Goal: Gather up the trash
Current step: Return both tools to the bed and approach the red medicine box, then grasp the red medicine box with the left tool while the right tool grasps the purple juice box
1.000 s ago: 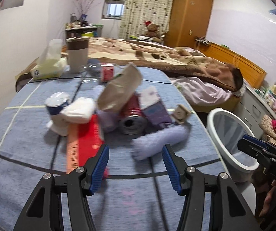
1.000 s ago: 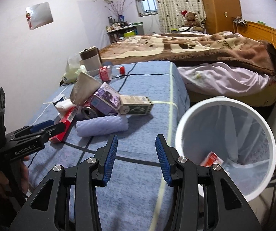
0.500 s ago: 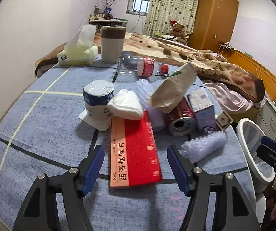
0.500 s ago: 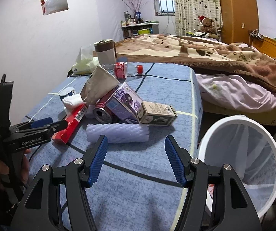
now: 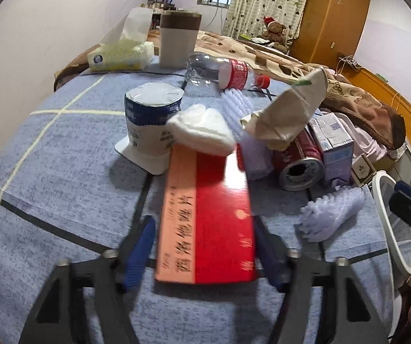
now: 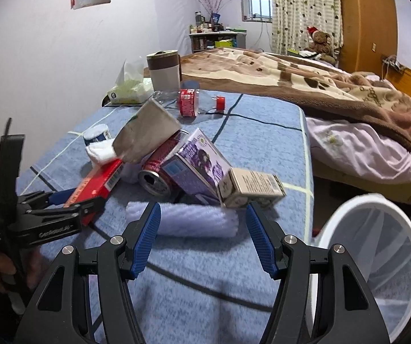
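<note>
A pile of trash lies on the blue table. A long red and orange box (image 5: 205, 223) lies between the open jaws of my left gripper (image 5: 202, 250), near end inside; it also shows in the right wrist view (image 6: 96, 183). Whether the pads touch it I cannot tell. My right gripper (image 6: 202, 238) is open, its jaws either side of a lilac foam roll (image 6: 188, 220). Behind are a red can (image 6: 159, 175), a purple carton (image 6: 202, 166), a small beige box (image 6: 251, 189), a brown paper bag (image 6: 148, 134) and white tissue (image 5: 202, 132).
A white bin (image 6: 371, 258) with a clear liner stands off the table's right edge. At the table's far end are a crushed plastic bottle (image 5: 222, 71), a blue-white cup (image 5: 151, 114), a tissue pack (image 5: 119, 54) and a brown-topped canister (image 5: 179, 38). A bed lies beyond.
My left gripper moved forward and left until the red box sits between its jaws. My right gripper moved forward toward the lilac foam roll and opened wider.
</note>
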A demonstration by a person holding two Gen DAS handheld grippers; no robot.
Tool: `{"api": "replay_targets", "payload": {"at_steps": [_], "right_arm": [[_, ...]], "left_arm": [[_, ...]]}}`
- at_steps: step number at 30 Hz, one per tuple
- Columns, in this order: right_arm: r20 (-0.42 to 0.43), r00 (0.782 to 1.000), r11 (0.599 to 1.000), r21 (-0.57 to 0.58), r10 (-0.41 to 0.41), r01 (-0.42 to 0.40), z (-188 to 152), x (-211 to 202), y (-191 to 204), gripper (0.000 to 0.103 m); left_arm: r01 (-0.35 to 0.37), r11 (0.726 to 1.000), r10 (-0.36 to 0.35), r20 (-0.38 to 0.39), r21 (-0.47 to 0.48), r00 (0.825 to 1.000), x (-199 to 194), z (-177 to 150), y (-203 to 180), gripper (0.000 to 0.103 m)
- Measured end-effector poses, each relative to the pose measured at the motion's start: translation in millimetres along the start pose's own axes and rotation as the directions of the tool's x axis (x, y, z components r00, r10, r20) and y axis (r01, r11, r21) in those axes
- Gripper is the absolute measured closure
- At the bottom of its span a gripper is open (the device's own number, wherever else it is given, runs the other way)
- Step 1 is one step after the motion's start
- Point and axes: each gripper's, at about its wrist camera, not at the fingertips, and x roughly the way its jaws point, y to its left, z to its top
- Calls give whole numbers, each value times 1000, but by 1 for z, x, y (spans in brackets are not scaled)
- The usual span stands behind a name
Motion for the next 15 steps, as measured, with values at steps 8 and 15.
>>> {"api": "replay_targets", "payload": {"at_steps": [8, 15], "right_arm": [[3, 1000, 996, -81, -24, 24, 16, 20, 16, 40], [-11, 1000, 993, -111, -26, 25, 28, 38, 26, 40]], "left_arm": [[28, 1000, -28, 21, -4, 999, -2, -2, 11, 42], [54, 999, -55, 31, 6, 998, -2, -1, 15, 42]]}}
